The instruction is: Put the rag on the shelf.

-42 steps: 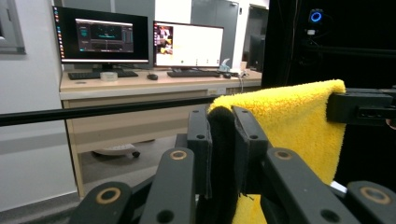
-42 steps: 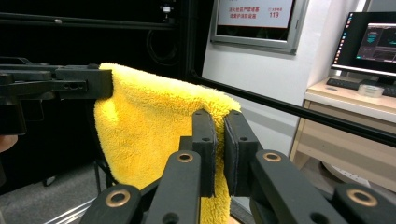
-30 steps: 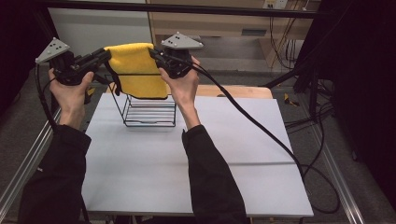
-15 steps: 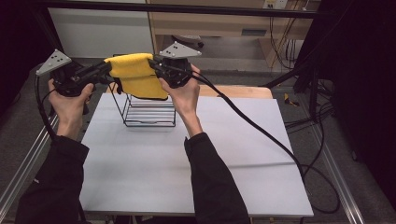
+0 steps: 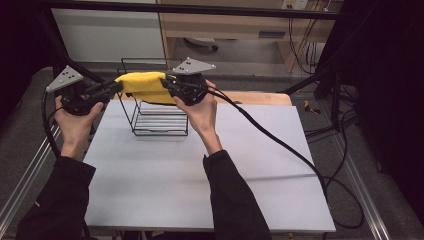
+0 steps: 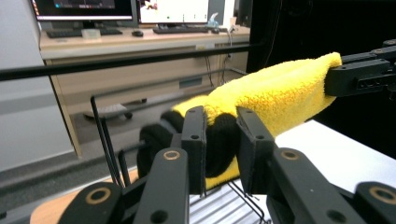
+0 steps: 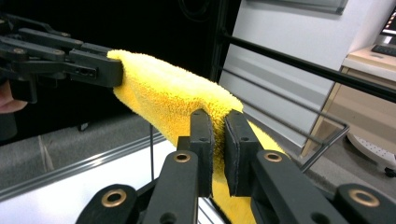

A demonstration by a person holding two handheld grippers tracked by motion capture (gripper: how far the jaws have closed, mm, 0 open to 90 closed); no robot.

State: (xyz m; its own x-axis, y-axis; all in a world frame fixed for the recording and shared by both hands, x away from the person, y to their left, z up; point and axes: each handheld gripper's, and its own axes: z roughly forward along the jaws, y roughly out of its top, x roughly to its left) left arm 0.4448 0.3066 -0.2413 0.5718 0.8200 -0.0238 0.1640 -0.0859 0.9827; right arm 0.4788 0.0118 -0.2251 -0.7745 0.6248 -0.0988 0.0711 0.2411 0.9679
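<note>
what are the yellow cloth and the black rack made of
The cloth looks like terry or microfibre: fuzzy, looped pile, matte, and it sags softly between the left claw and the right claw. The rack looks like thin metal wire with a black coating, going by its slim, rigid rods; whether that is paint or plastic is unclear.

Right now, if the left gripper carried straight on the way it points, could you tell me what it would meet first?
Probably the right gripper. The left gripper points along the yellow towel that both hold stretched above the black wire rack, and the right one faces it at the far end, though depth is uncertain.
</note>
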